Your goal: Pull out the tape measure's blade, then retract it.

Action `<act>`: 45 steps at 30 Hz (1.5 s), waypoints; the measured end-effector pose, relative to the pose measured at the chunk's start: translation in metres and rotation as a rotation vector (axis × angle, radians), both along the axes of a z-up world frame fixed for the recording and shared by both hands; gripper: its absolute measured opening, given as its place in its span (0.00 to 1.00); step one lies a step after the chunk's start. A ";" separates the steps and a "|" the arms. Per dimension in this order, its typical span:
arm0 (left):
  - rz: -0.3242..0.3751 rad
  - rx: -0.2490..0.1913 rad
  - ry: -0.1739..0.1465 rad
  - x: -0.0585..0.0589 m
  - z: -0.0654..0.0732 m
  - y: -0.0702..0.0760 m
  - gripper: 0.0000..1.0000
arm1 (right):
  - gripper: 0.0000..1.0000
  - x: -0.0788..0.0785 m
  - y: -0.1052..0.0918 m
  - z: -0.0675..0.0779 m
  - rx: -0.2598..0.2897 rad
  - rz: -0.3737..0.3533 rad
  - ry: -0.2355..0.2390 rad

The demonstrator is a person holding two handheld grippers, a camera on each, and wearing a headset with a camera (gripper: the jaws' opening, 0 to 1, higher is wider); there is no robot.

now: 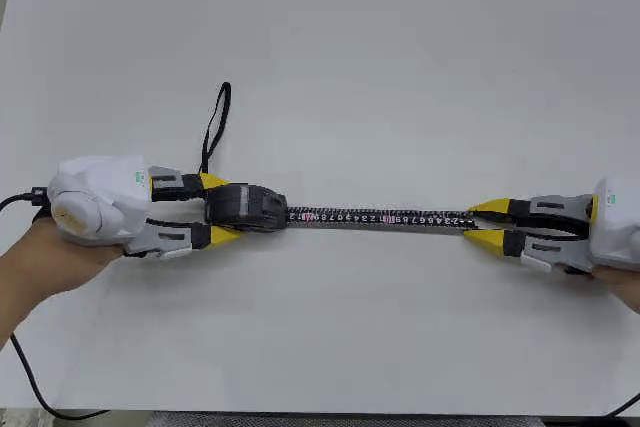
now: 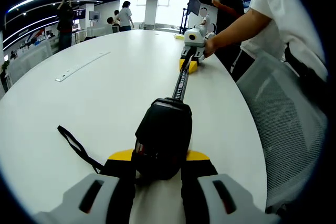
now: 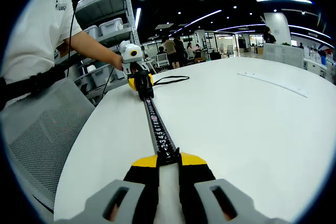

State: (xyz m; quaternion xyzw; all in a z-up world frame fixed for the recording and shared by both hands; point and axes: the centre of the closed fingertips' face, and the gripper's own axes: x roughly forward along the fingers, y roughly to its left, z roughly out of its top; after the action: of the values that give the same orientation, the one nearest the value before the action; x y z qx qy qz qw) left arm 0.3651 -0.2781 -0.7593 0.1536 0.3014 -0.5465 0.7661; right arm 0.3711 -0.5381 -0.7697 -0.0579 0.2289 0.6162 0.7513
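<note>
Two grippers face each other along one line. The tape measure (image 1: 245,207) lies on the white surface (image 1: 400,87) toward 9 o'clock in the head view, with its case held tight between the jaws of the left gripper (image 1: 222,209). Its blade (image 1: 380,217) runs from the case straight toward 3 o'clock, where the jaws of the right gripper (image 1: 475,223) are closed on its tip. The blade's long axis is thus 9-to-3 across the head view, and in each gripper view it runs off toward 12 o'clock to the other gripper.

A good length is drawn out, so the pull looks done or nearly so, and retracting is probably the step at hand. That move turns on keeping the right gripper on this axis as it travels toward 9 o'clock. Both grippers lie low and about level, with the left hand (image 1: 50,252) at the 9 o'clock end and the right hand (image 1: 622,285) at 3 o'clock. The wrist strap (image 1: 215,122) trails toward 12 o'clock, off the blade's path.
</note>
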 end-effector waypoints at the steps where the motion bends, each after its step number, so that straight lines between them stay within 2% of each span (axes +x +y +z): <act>1: 0.000 0.004 -0.001 0.000 0.000 0.000 0.30 | 0.12 0.000 0.000 0.000 -0.001 -0.001 0.001; 9: -0.008 0.029 -0.008 0.000 -0.001 -0.001 0.30 | 0.13 -0.002 0.000 0.000 -0.011 0.008 -0.008; 14: -0.008 0.030 -0.009 0.000 -0.002 0.000 0.30 | 0.13 -0.002 0.001 0.000 -0.018 0.008 -0.012; 22: -0.004 0.032 -0.011 0.000 -0.001 -0.001 0.31 | 0.15 -0.004 0.004 0.001 -0.020 0.007 0.012; 29: -0.018 0.023 -0.019 -0.001 0.000 -0.007 0.39 | 0.19 -0.004 0.008 0.005 -0.007 0.007 0.018; 31: -0.010 0.019 -0.007 -0.002 -0.001 -0.007 0.39 | 0.21 -0.003 0.009 0.005 -0.006 0.005 0.018; 45: 0.020 0.027 0.004 -0.002 -0.001 -0.004 0.49 | 0.29 -0.007 0.009 0.006 -0.024 -0.011 0.015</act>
State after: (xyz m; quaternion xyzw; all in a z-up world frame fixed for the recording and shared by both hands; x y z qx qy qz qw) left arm 0.3632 -0.2825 -0.7599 0.1599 0.3117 -0.5351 0.7688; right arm 0.3640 -0.5294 -0.7637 -0.0612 0.2421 0.6097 0.7522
